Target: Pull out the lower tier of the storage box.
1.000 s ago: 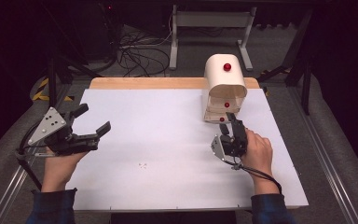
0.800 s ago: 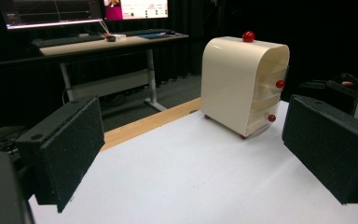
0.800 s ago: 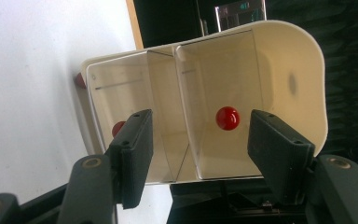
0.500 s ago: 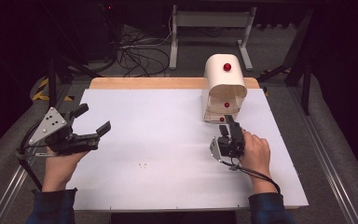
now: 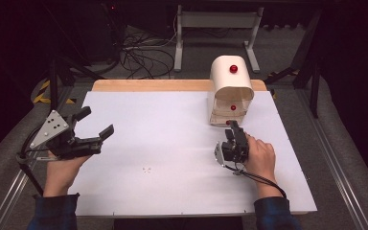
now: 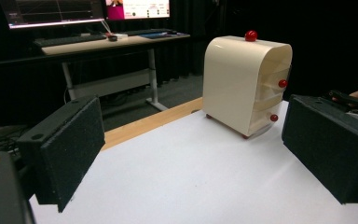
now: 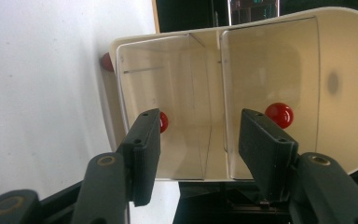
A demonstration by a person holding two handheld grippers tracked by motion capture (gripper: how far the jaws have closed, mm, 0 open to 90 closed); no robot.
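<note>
A cream cabinet (image 5: 231,88) with clear drawers and red knobs stands at the table's far right, also seen in the left gripper view (image 6: 242,84). My right gripper (image 5: 232,127) is turned on its side just in front of the cabinet's lower drawers, open. In the right gripper view the gripper (image 7: 198,140) has one red knob (image 7: 164,122) partly behind one jaw. A second knob (image 7: 279,114) sits beyond the other jaw. Nothing is between the jaws. My left gripper (image 5: 96,122) hovers open and empty over the table's left edge, its jaws wide apart (image 6: 196,144).
The white table top (image 5: 172,143) has a wooden strip (image 5: 148,85) along its far edge. A desk frame (image 5: 215,28) and loose cables (image 5: 139,52) lie on the floor beyond. A third red knob (image 5: 233,68) tops the cabinet.
My right gripper has shifted slightly to the left in front of the cabinet. The left gripper has stayed where it was.
</note>
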